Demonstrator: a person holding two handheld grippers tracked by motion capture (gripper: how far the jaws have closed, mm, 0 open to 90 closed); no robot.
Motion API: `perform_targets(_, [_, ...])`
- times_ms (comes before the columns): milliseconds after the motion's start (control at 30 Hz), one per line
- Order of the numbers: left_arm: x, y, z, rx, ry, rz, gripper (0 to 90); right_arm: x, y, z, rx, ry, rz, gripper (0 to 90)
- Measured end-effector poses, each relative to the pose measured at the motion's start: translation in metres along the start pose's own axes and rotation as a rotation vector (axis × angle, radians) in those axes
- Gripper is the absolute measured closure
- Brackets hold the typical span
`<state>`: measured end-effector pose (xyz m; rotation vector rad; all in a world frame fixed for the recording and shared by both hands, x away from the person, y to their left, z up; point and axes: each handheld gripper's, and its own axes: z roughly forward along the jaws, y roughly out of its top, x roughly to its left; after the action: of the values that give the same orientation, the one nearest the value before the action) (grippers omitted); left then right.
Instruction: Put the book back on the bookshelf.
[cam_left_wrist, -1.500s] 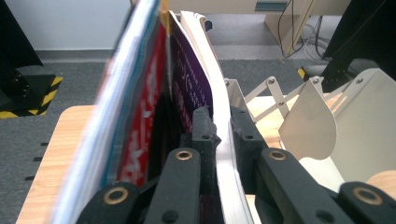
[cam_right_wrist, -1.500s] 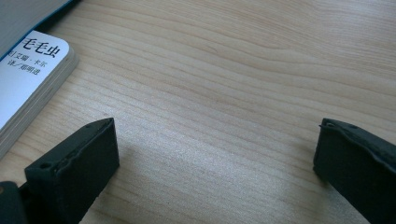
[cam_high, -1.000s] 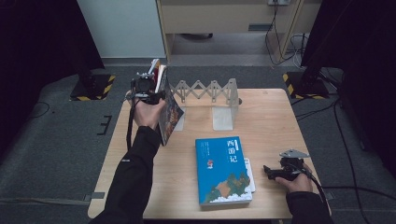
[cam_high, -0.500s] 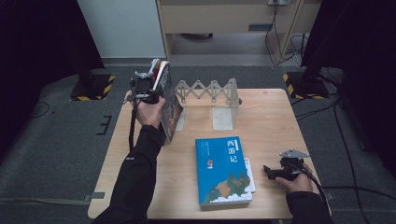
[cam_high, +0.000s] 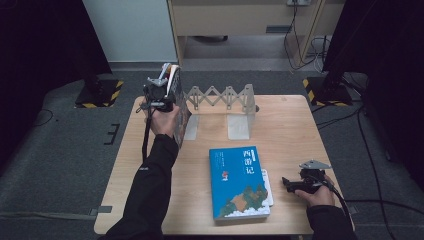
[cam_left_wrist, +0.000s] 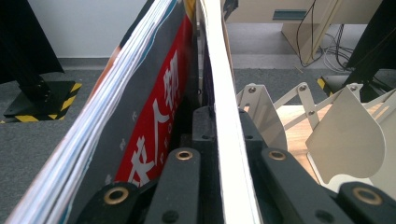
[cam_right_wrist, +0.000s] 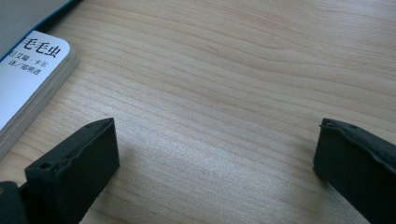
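My left gripper (cam_high: 160, 93) is up at the table's back left corner, shut on a thin white-edged book (cam_left_wrist: 224, 107) that stands on edge. A dark grey book (cam_left_wrist: 154, 116) with a red band leans against its left side. In the high view these upright books (cam_high: 181, 117) stand at the left end of a white folding book rack (cam_high: 225, 95). A blue book (cam_high: 240, 182) lies flat at the front middle, on top of a white book (cam_high: 269, 186). My right gripper (cam_high: 288, 183) rests on the table at the front right. Its jaws are open over bare wood (cam_right_wrist: 215, 149).
The rack's white end plates (cam_high: 239, 125) stand upright on the wooden table (cam_high: 295, 125), also seen close by (cam_left_wrist: 345, 135). A corner of the white book (cam_right_wrist: 32, 70) lies left of the right gripper's jaws. Dark floor with yellow-black bases surrounds the table.
The left hand and its upright books have shifted only slightly beside the rack's end. The right gripper has stayed where it was.
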<state>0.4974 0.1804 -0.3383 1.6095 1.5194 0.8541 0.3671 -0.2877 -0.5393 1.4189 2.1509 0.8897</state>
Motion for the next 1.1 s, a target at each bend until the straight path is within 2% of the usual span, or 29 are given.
perform_targets(233, [0.002, -0.001, -0.003, 0.010, 0.008, 0.013, 79.7, 0.000, 0.000, 0.000, 0.001, -0.001, 0.001, 0.4])
perform_targets(500, [0.004, -0.005, -0.013, -0.022, -0.037, 0.003, 70.8, 0.000, 0.000, 0.000, 0.001, -0.001, 0.001, 0.4])
perform_targets(733, [0.005, -0.007, -0.026, -0.067, -0.096, -0.003, 63.9, 0.000, 0.000, 0.000, 0.001, -0.001, 0.001, 0.3])
perform_targets(1100, [0.006, -0.008, -0.057, -0.148, -0.137, 0.019, 58.1, 0.000, 0.000, 0.000, 0.001, -0.001, 0.001, 0.4])
